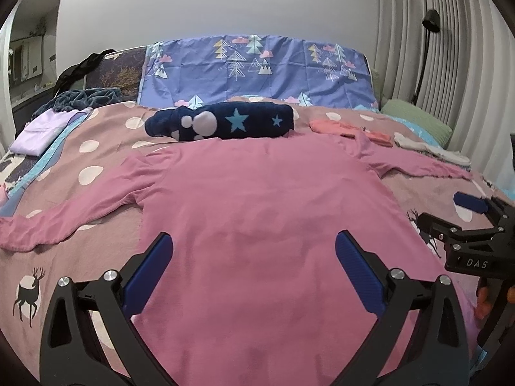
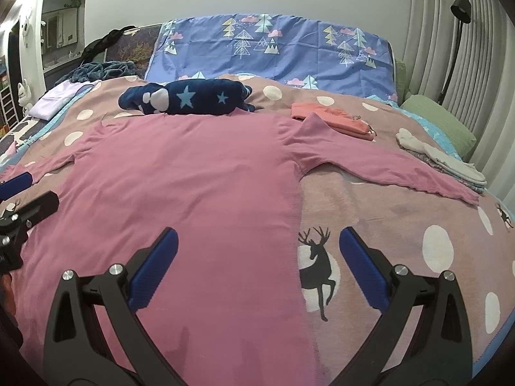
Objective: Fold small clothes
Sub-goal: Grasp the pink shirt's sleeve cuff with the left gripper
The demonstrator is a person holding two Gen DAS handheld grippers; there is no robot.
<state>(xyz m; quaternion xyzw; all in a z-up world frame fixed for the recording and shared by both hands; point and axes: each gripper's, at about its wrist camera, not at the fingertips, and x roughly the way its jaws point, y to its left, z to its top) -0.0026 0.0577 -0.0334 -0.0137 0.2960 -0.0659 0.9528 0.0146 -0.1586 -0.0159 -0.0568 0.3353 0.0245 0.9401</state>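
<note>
A pink long-sleeved shirt [image 1: 257, 212] is lying flat on the bed's dotted deer-print blanket [image 2: 402, 225], hem toward the cameras and neck toward the headboard, so its long axis is running straight away from both claws. Each sleeve is stretching out sideways, the left sleeve [image 1: 64, 218] toward the bed's left edge and the right sleeve [image 2: 386, 170] toward its right edge.

The left claw [image 1: 254, 273] is hovering with its fingers spread wide over the shirt's lower body, holding nothing. The right claw [image 2: 257, 270] is likewise gaping and empty, straddling the shirt's right side seam, one finger over the cloth and the other over the blanket. By my reading, the right claw is sitting nearer the right sleeve and side edge, the left claw nearer the left sleeve, so a first fold inward looks likeliest to start from either flank.

Beyond the neck, a navy star-patterned roll [image 1: 222, 122] is lying crosswise, seemingly just touching the collar. Further right, folded coral pieces [image 2: 331, 117] and a pale stack [image 2: 437, 157] are resting well apart from the body.
</note>
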